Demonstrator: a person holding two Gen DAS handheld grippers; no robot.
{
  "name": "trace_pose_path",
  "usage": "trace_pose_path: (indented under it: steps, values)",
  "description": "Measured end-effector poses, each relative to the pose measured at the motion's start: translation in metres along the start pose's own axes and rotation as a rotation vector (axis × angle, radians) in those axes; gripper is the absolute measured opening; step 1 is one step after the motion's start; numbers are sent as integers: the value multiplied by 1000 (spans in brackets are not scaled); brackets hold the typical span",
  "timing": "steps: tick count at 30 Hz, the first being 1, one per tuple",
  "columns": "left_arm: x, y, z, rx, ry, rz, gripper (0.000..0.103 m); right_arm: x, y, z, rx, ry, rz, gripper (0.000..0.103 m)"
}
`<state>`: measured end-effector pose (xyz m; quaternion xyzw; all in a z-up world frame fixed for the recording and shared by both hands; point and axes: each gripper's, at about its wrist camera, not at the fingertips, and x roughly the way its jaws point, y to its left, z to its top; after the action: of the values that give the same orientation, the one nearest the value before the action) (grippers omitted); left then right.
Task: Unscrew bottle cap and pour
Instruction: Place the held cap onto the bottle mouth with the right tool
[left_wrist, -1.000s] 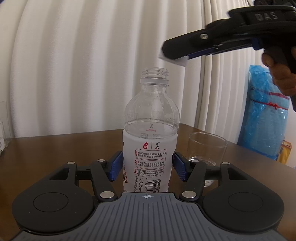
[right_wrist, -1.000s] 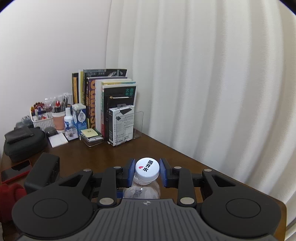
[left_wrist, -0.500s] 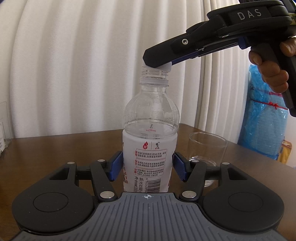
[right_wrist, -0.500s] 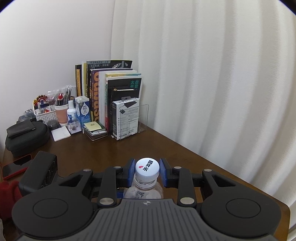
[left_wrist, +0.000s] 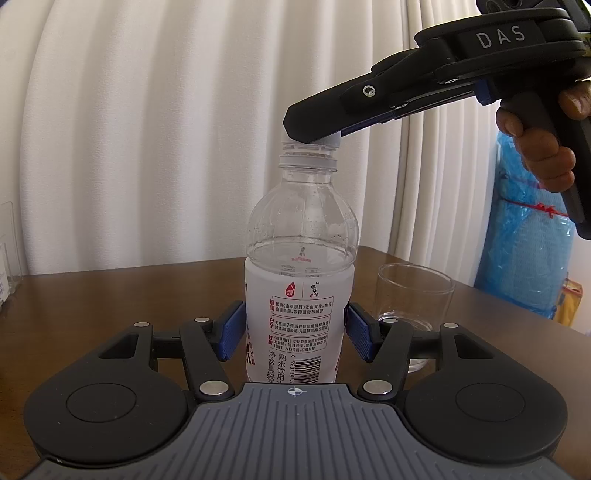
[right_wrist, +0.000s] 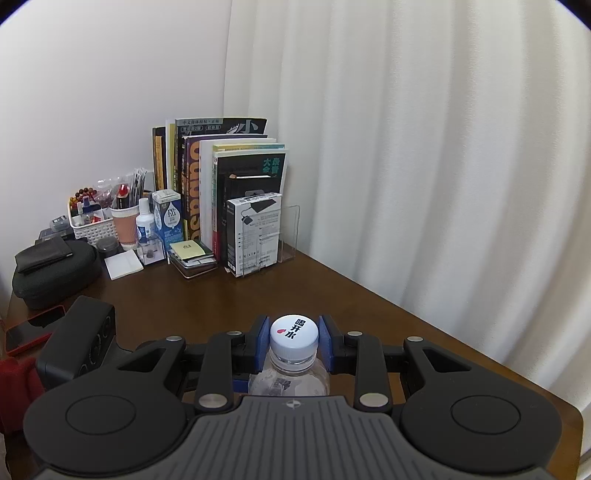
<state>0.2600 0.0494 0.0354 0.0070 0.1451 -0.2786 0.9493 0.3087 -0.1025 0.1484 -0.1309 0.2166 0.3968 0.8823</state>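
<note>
Left wrist view: my left gripper (left_wrist: 295, 332) is clamped on the bottle (left_wrist: 300, 280) at label height; blue pads (left_wrist: 231, 330) press both sides; bottle upright on the brown table (left_wrist: 110, 295)
Bottle: clear upper part, white label w/ red print and barcode; sits dead centre of my left cam, just ahead of the fingers
Cap: white cap (right_wrist: 293, 334) sits at the bottle's mouth; I can't tell if it's threaded tight or just resting
Right gripper: my right gripper (right_wrist: 293, 341) is clenched on the cap, pads on both sides; in left cam it comes in from 2 o'clock, tilted down, tip over the bottle mouth; right hand (left_wrist: 543, 147) wraps the handle
Glass: clear glass (left_wrist: 413, 299) stands at 3 o'clock of the bottle, near but apart; looks empty, can't be sure
Right wrist view: books (right_wrist: 225, 184) in a clear stand at 11 o'clock; white basket (right_wrist: 92, 229) of small items and black case (right_wrist: 55, 273) at 9–10 o'clock; red phone (right_wrist: 29, 332) at table edge, 9 o'clock
Backdrop: white curtain (left_wrist: 147, 129) behind the table; blue plastic bundle (left_wrist: 528, 258) at 3 o'clock in left cam
</note>
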Motion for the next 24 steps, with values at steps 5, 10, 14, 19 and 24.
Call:
trace_pose_path:
  steps: [5,10,14,19,24]
  values:
    - [0,-3,1,5,0,1,59,-3,-3,-2,17,-16,8,32]
    - [2,-5,1,4,-1,0,59,-3,-2,-2,12,-27,7,32]
    - [2,-5,2,3,-1,0,59,-1,-1,-1,0,-22,6,32]
    - [1,-2,1,2,-2,-2,59,0,0,-1,1,-21,5,32]
    - [0,0,0,2,-2,-3,59,-1,0,-2,5,-26,3,32]
